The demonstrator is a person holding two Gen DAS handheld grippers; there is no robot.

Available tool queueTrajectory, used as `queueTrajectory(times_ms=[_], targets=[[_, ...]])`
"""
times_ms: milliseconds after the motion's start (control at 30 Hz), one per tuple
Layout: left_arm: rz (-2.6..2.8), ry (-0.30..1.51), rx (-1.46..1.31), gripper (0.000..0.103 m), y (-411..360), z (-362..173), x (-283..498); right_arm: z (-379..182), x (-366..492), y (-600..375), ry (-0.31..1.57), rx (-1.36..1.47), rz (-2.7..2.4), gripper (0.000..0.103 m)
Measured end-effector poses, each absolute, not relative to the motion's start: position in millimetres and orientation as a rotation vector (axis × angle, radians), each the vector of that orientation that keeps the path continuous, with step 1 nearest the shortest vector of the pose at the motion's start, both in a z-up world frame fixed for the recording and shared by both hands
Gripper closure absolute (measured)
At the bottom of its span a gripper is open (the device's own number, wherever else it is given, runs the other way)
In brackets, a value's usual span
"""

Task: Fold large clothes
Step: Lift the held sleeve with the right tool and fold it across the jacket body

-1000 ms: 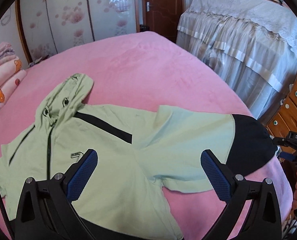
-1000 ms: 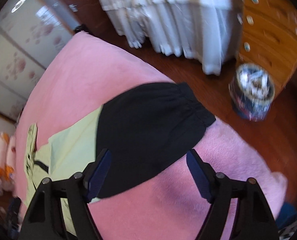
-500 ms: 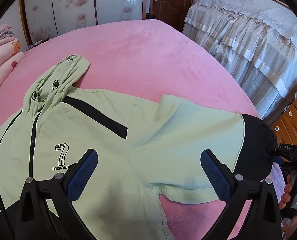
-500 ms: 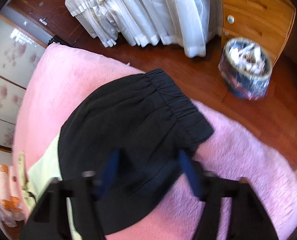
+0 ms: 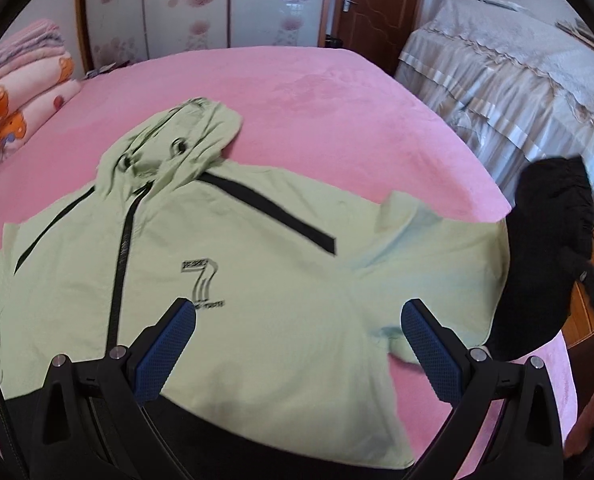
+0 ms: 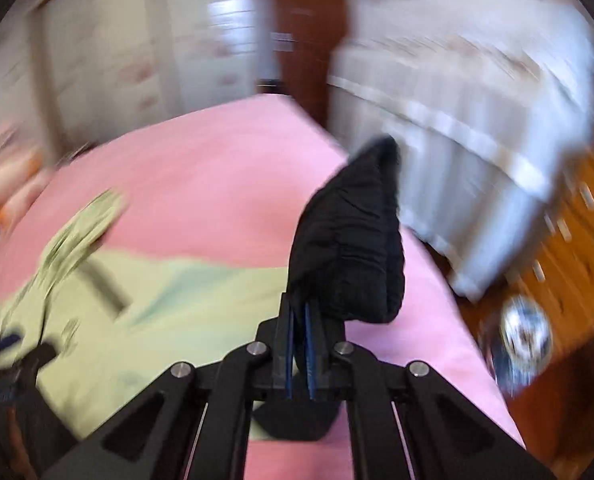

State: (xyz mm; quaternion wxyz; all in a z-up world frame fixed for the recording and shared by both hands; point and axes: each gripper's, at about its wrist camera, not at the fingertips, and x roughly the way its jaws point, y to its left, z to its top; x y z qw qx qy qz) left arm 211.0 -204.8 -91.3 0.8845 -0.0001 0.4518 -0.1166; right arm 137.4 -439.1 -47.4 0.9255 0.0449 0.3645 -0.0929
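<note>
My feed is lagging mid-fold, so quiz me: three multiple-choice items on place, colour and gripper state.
1. Where does the hood lie?
A. on the pink bed
B. on the floor
C. on the dresser

2. What colour is the cuff?
A. white
B. black
C. red

3. The right gripper is:
A. wide open, empty
B. out of view
C. clamped on the cuff

Key: 1 A, the hood rests flat on the pink bed. 2 B, dark fabric beside the green jacket. 3 C, its jaws are closing with the cuff pinched between them.

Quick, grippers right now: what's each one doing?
Left gripper: open, holding nothing, over the green hoodie.
Right gripper: jaws closing, pinched on the hoodie's black cuff, lifted off the bed.
</note>
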Motion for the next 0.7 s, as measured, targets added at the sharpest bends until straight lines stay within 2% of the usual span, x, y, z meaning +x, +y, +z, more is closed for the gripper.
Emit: queueTrajectory(times_ms=[33,100,133,167,267,400,700], targets=[[-0.236,0.953,-0.004,0.001,-197.0,-94.7,210.1,-54.6,139.0,-410.8,0.769,0.052,-0.136,0.096],[-0.228,0.983,-0.007,0.001,-182.7,-103.6,208.6,-71.2,141.1,-382.7,0.817,0.043,-0.071,0.084],[-0.232,0.998,-0.009,0.001,-177.6,-108.7,206.9,-85.0,140.9,-372.1,0.853,0.054,-0.044,0.072],[-0.247,1.023,-0.018,0.001,-171.7,-114.4,206.5,-97.8,140.0,-366.6,0.891,0.058,-0.017,0.064],[-0.301,1.122,-0.061,0.001,-160.1,-133.5,207.4,-128.4,134.4,-358.0,0.991,0.184,0.013,0.064],[-0.372,1.210,-0.159,0.004,-152.0,-153.7,208.6,-140.5,112.1,-365.7,1.012,0.368,0.007,0.064],[-0.452,1.164,-0.130,0.005,-182.8,-148.3,199.5,-138.5,52.2,-374.9,0.951,0.482,-0.104,0.064]])
